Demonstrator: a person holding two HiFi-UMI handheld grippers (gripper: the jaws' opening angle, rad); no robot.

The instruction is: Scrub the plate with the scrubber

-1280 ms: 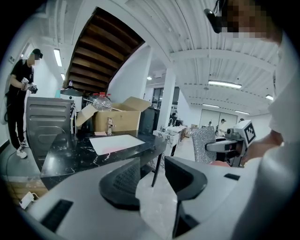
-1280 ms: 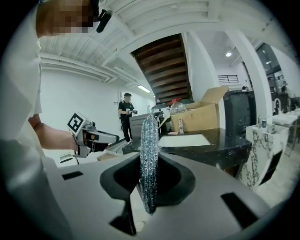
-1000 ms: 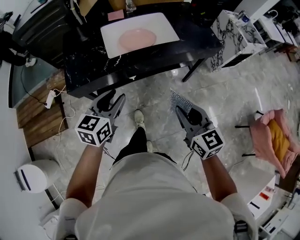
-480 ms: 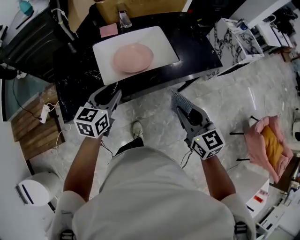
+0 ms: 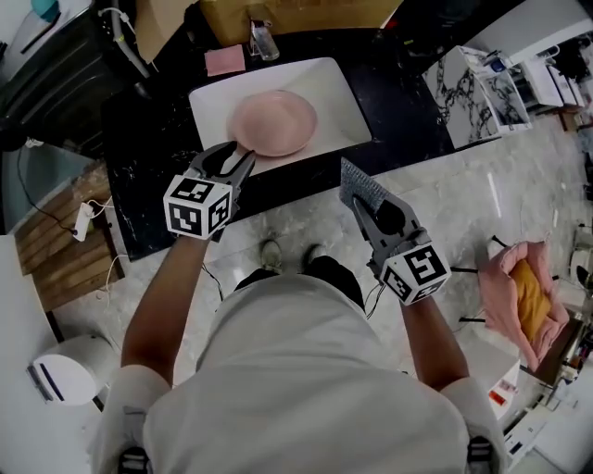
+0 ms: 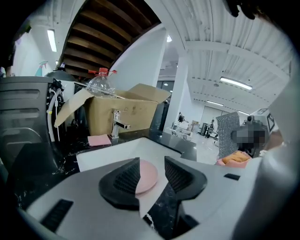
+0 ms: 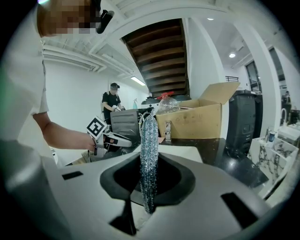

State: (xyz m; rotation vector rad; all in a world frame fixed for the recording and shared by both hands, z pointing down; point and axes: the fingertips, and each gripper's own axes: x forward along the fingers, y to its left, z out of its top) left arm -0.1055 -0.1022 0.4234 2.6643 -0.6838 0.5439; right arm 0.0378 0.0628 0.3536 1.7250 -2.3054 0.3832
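A pink plate (image 5: pixel 272 122) lies in a white rectangular sink (image 5: pixel 347 100) set in a black counter. My left gripper (image 5: pixel 237 162) hovers at the sink's near edge, just short of the plate, open with nothing between its jaws; the plate (image 6: pixel 146 176) shows through the gap in the left gripper view. My right gripper (image 5: pixel 359 202) is shut on a silver mesh scrubber (image 5: pixel 357 188), held upright over the counter's front edge, right of the sink. In the right gripper view the scrubber (image 7: pixel 149 159) stands pinched between the jaws.
A faucet (image 5: pixel 263 39) and a pink cloth (image 5: pixel 225 60) sit behind the sink, with a cardboard box (image 5: pixel 296 14) at the back. A black bin (image 5: pixel 56 65) stands left. A chair with a pink cushion (image 5: pixel 523 296) is on the right, on the marble floor.
The person has stepped up to the counter. Both grippers moved forward; the left one went from over the floor to the sink's edge near the plate. The right still holds the scrubber.
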